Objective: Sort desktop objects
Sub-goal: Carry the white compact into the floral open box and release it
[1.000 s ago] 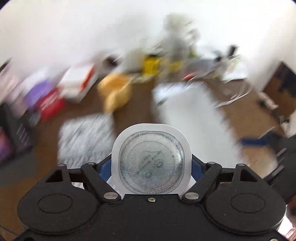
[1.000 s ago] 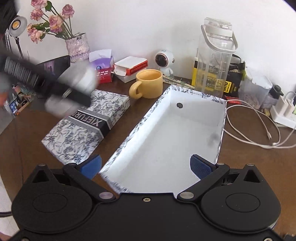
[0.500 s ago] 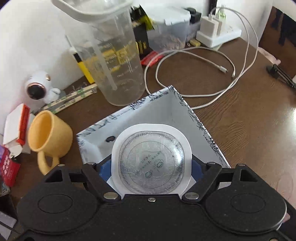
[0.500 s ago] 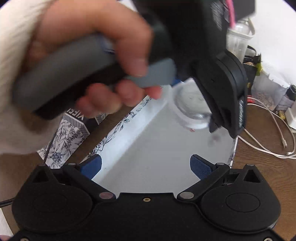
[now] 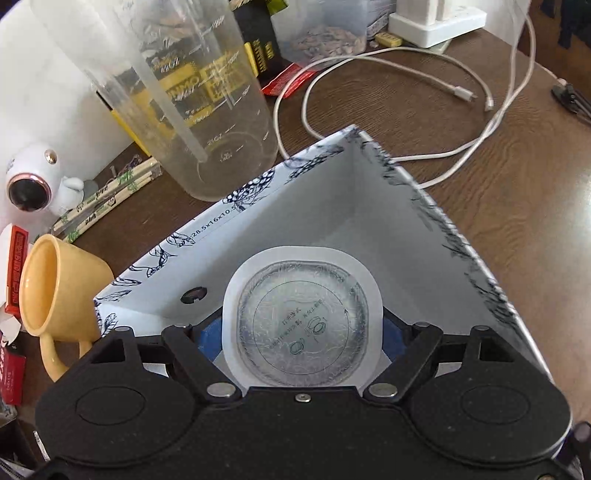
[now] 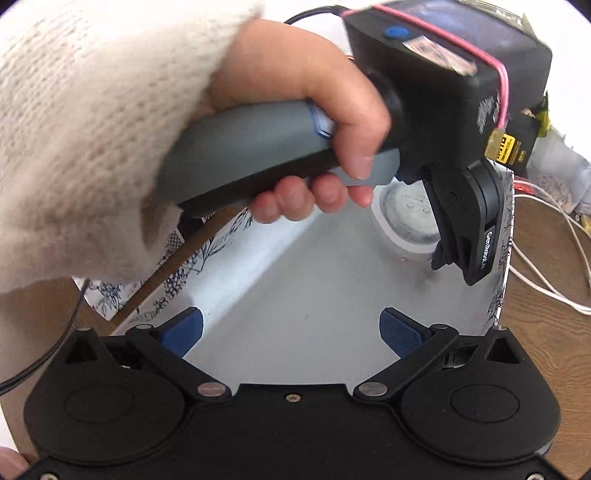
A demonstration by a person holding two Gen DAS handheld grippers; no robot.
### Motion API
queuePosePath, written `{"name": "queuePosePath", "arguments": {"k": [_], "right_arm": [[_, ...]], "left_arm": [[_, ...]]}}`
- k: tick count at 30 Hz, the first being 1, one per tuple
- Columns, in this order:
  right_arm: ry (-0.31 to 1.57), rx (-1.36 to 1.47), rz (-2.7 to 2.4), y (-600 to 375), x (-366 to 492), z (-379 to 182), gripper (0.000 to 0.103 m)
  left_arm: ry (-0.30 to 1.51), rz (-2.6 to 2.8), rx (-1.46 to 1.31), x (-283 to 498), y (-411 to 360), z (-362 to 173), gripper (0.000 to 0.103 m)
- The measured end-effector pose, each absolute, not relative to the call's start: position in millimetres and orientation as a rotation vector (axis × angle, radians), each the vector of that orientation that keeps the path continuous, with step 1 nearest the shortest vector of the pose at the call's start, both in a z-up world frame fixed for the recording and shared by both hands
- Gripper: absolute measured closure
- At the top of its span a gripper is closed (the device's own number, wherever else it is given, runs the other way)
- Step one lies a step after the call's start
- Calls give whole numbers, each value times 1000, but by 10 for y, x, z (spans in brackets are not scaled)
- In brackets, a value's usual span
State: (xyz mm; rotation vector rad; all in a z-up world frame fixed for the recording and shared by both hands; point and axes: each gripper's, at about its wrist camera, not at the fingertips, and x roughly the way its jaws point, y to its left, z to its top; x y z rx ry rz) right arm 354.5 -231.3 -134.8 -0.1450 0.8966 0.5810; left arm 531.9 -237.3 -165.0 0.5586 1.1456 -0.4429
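My left gripper is shut on a round clear jelly cup with a white rim, held low inside the far end of the white patterned box. The right wrist view shows the same cup just above the box floor, with the left gripper body and a hand in a cream sleeve above it. At the box's near end my right gripper is open, nothing between its blue pads. A small dark disc lies in the box's corner.
A yellow mug stands left of the box, a clear jug behind it. A white astronaut figure, chopsticks, white cables and a power strip crowd the back. The patterned lid lies left.
The left gripper swung over from the left and came down into the far end of the box, still holding the cup. The right gripper stayed put and open.
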Motion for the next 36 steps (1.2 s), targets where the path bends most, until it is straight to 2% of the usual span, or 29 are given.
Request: {"name": "queuePosePath", "arguments": {"k": [23,26,27,29,32,36], "right_arm": [[888,-188,570,-2406,3349,-1396,0],[887,-180,565,-2447,3333,-1375,0],[884,-182,557,-2463,3325,-1362,0],[869,-196,537,-2493,3301,-1325,0],[841,-193,518,-2564,3269,-1213,0],[793,-183,500,-2561,3312,-1001,0]], "left_arm": [[1200,-364,496,5490,-2366,-1835,22],[1178,-372,506,5419,-2353,-1643,20],[1164,-377,523,5380,-2355,-1552,15],[1130,-388,559,5277,-2345,-1346,11],[1069,-437,557,5051,-2254,-954,10],[959,-476,506,4581,-2013,-412,2]]}}
